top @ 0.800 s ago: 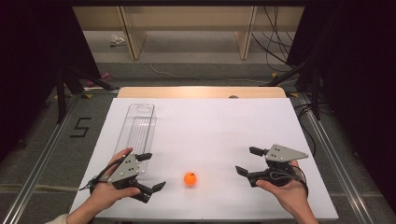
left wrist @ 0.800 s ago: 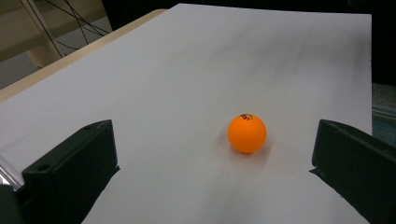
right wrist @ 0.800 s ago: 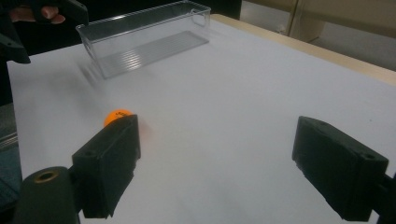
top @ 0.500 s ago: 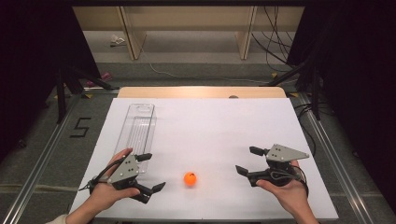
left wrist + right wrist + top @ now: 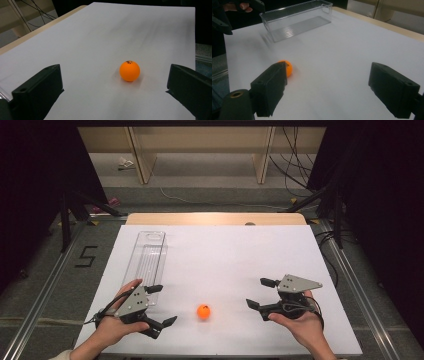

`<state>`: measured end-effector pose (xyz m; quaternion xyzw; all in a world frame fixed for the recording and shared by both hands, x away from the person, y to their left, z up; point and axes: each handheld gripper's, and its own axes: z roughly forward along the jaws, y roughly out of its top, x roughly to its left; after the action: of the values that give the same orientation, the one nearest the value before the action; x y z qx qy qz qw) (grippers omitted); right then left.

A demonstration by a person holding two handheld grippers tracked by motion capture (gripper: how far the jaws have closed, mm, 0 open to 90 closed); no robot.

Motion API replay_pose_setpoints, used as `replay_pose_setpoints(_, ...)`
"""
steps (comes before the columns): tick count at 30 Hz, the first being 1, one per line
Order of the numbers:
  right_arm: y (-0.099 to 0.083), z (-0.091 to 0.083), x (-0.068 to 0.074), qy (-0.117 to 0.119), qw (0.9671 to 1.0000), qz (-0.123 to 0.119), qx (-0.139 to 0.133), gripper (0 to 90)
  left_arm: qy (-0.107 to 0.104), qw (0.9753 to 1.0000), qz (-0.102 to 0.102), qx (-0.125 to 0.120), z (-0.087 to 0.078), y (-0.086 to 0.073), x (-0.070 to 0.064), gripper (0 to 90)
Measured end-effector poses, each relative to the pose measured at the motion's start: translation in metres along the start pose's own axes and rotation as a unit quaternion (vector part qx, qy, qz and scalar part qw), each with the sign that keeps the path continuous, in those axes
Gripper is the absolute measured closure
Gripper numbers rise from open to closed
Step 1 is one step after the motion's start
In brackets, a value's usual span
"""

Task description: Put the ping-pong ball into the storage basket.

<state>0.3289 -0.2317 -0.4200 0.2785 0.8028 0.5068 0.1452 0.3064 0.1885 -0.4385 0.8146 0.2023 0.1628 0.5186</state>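
An orange ball (image 5: 203,311) rests on the white table top (image 5: 225,255) near its front edge, between both hands. My left gripper (image 5: 162,305) is open, its jaws pointing right at the ball (image 5: 129,71), which lies a short way ahead of them. My right gripper (image 5: 261,293) is open too, jaws pointing left; from it the ball (image 5: 287,67) peeks out behind the left jaw. A clear plastic tray (image 5: 146,262) lies lengthwise at the left, empty, just beyond my left hand; the same tray (image 5: 297,20) appears far off in the right gripper view.
The table's wooden back edge (image 5: 215,218) runs across the far side. Dark stands (image 5: 65,215) and cables (image 5: 290,165) sit on the floor around the table. A floor marking "5" (image 5: 86,256) is at the left.
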Motion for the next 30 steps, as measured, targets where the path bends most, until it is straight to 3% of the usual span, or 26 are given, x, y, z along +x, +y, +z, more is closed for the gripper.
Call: replay_pose_setpoints(30, 0.009, 0.037, 0.015, 0.042, 0.9988, -0.013, 0.020, 16.2, -0.005, 1.0000, 0.005, 0.001, 0.000, 0.001, -0.001, 0.0)
